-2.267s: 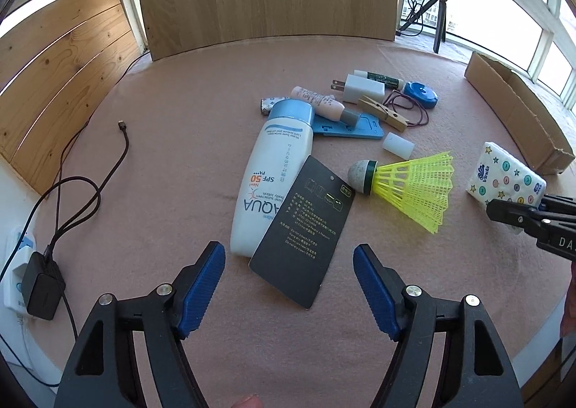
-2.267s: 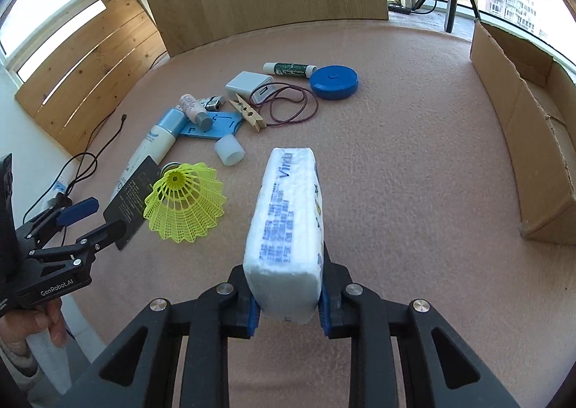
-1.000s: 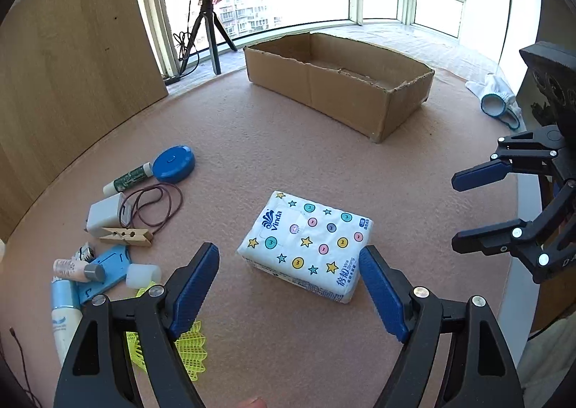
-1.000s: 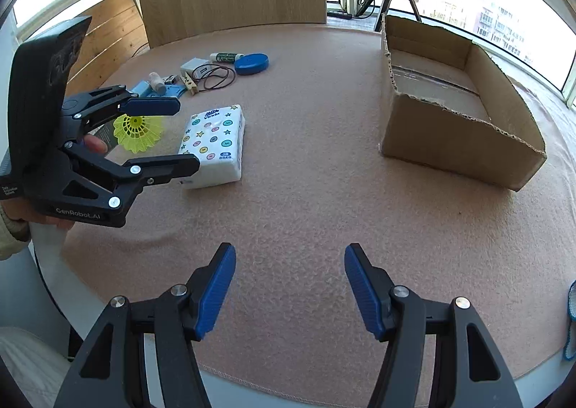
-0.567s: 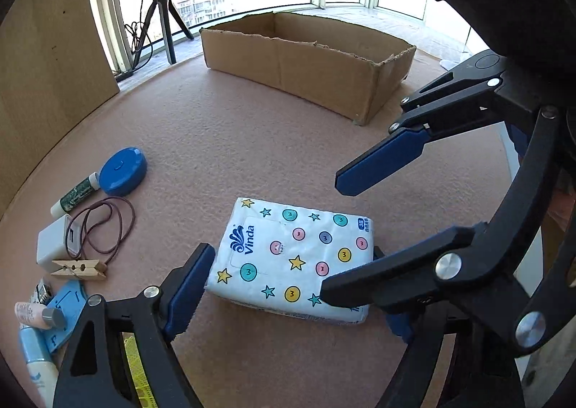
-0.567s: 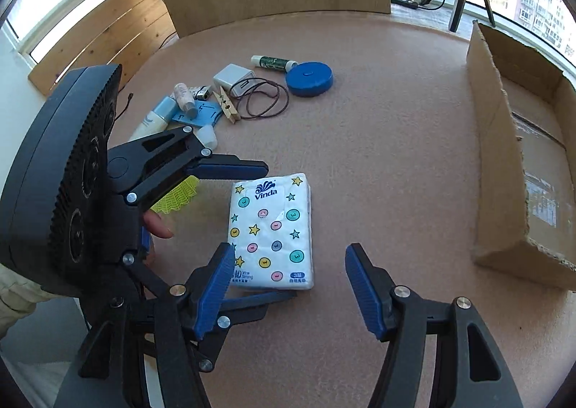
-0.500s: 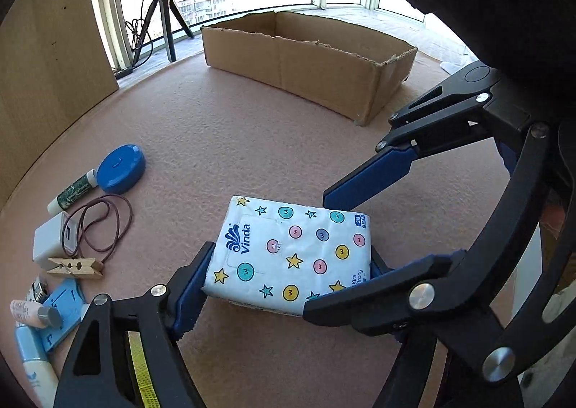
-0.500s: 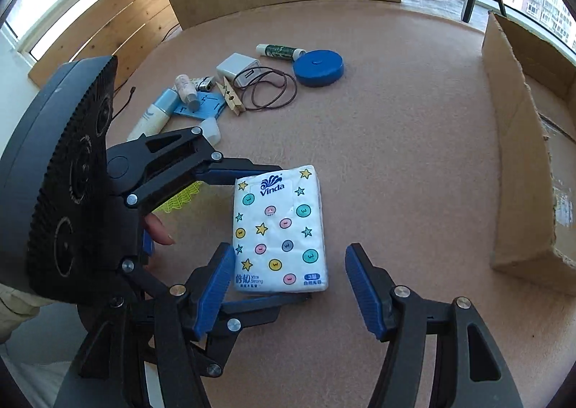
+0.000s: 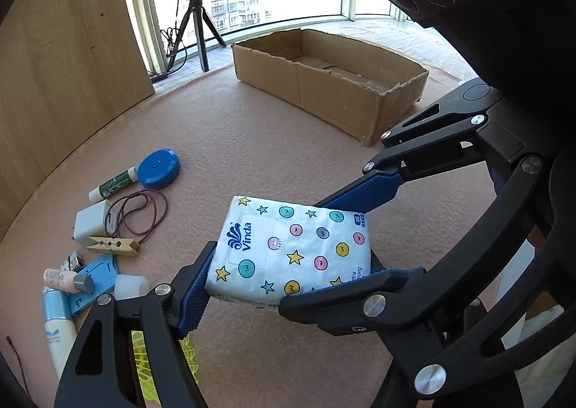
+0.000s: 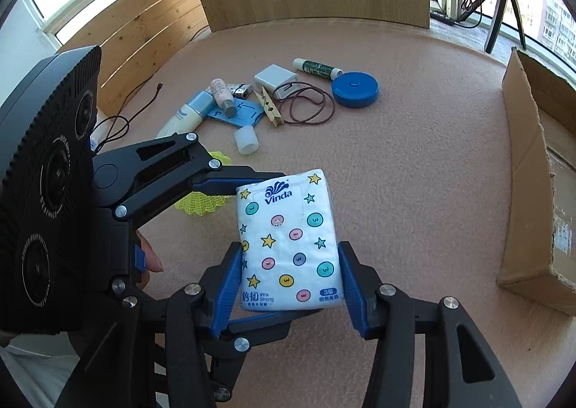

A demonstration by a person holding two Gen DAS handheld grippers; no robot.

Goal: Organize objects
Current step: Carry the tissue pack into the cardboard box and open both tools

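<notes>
A white tissue pack (image 9: 291, 246) with coloured dots and stars sits between both grippers, tilted and slightly above the pink table (image 9: 252, 141). My left gripper (image 9: 291, 257) spans its length: the left pad presses the "Vinda" end, while the other finger is hidden behind the right gripper's fingers (image 9: 363, 192). My right gripper (image 10: 288, 249) comes from the other side, its blue pads against the tissue pack's (image 10: 288, 239) two long sides. Both sets of jaws are closing on it. The left gripper's fingers (image 10: 216, 185) reach its near and far ends.
An open cardboard box (image 9: 324, 84) stands at the back right. Left of the pack lie a blue round case (image 9: 158, 168), glue stick (image 9: 111, 185), white charger (image 9: 91, 222), rubber band (image 9: 144, 210), clothespin (image 9: 113, 246), sunscreen bottle (image 9: 57, 321) and yellow shuttlecock (image 10: 205, 203). A tripod (image 9: 194, 19) stands behind.
The right gripper swung in from the right and closed around the pack's sides. The left gripper narrowed onto its ends. The pack, flat on the table before, now sits tilted and raised.
</notes>
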